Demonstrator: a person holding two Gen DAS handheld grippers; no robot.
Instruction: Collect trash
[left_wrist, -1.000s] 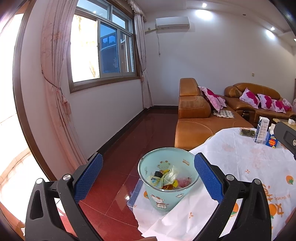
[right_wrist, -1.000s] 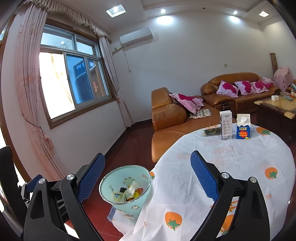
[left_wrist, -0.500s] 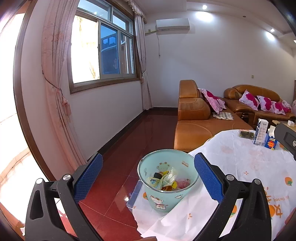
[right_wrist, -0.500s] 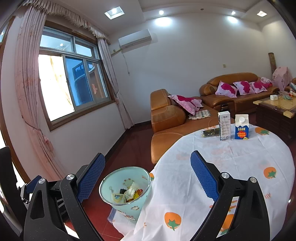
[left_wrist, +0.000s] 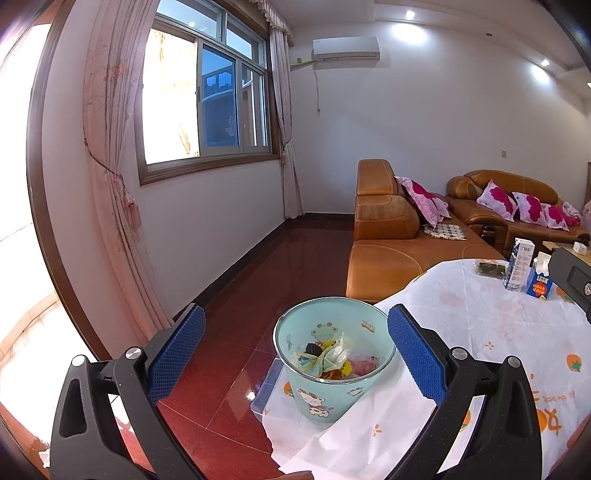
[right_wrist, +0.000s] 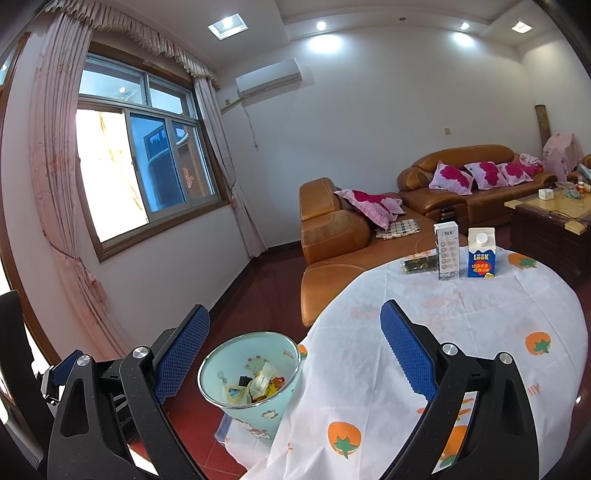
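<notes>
1. The left hand-held gripper has two matte black, faintly speckled arms with triangular cut-outs.
2. Blue pads with a fine diamond grid line the inner faces of its fingers.
3. Round silver screws sit at the joints behind the pads.
4. The right hand-held gripper has the same build.

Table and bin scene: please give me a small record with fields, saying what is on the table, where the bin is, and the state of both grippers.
table items: tall white carton, blue and white carton, dark flat packet, together at the far side
table cover: white cloth with orange fruit prints
bin: light blue bin on the red floor, at the table's edge
bin contents: mixed wrappers and paper, only partly filled
left gripper: open, holds nothing
right gripper: open, holds nothing
</notes>
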